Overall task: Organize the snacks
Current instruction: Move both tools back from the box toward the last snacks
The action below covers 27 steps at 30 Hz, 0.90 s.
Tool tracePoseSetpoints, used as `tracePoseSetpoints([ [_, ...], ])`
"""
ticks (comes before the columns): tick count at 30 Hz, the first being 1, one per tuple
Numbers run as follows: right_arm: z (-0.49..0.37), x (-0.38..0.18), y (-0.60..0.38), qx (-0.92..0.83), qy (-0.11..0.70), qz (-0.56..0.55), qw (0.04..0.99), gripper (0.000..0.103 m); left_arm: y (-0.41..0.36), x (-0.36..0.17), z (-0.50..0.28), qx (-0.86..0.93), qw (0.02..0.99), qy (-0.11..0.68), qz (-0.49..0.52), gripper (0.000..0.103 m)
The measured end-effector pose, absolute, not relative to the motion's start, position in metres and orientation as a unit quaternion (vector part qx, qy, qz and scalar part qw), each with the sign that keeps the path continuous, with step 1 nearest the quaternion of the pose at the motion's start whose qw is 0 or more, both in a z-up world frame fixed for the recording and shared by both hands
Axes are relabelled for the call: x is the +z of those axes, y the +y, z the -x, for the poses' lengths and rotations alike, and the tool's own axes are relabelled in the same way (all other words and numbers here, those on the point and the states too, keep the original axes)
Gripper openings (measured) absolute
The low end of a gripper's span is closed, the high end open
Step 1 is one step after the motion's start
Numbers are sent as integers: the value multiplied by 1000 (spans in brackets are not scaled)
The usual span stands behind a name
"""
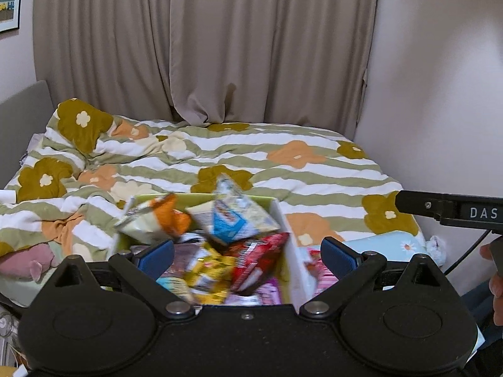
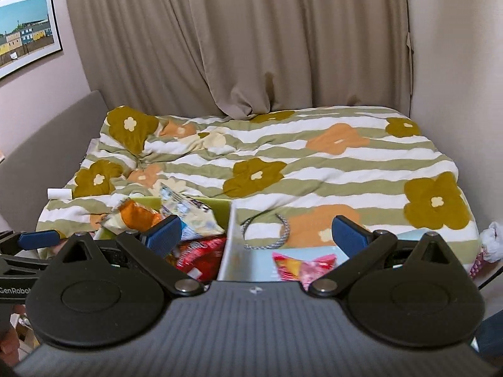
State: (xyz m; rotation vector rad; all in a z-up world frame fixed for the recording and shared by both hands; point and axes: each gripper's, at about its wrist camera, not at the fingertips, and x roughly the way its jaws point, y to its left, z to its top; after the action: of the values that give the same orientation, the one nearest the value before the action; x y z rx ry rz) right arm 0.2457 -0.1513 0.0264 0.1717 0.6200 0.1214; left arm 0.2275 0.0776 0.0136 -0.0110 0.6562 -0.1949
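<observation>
A green box [image 1: 201, 197] on the bed is heaped with snack packets: an orange and white bag [image 1: 151, 220], a blue and white bag [image 1: 235, 216], a red packet [image 1: 257, 260] and yellow packets [image 1: 207, 270]. My left gripper [image 1: 248, 253] is open and empty just above this box. Beside it stands a white and pale blue box [image 2: 229, 245] holding a pink and red packet [image 2: 301, 267]. My right gripper [image 2: 257, 235] is open and empty above the wall between the two boxes. The green box [image 2: 217, 203] also shows in the right wrist view.
The boxes sit on a bed with a striped floral duvet [image 1: 283, 169]. A rope loop [image 2: 267, 229] lies on the duvet behind the white box. Curtains [image 1: 220, 47] hang behind. A wall [image 1: 433, 94] runs along the right. A small white roll [image 2: 59, 193] lies at the left.
</observation>
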Motion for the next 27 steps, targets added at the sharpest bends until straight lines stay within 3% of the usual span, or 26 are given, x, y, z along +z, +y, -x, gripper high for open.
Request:
tracePoseSetpoints([
  [14, -264, -7, -256, 147, 343, -60, 926, 103, -36, -14, -203, -8, 946, 323, 23, 101],
  [27, -319, -75, -281, 204, 412, -64, 885, 103, -110, -95, -211, 8, 917, 395, -54, 101],
])
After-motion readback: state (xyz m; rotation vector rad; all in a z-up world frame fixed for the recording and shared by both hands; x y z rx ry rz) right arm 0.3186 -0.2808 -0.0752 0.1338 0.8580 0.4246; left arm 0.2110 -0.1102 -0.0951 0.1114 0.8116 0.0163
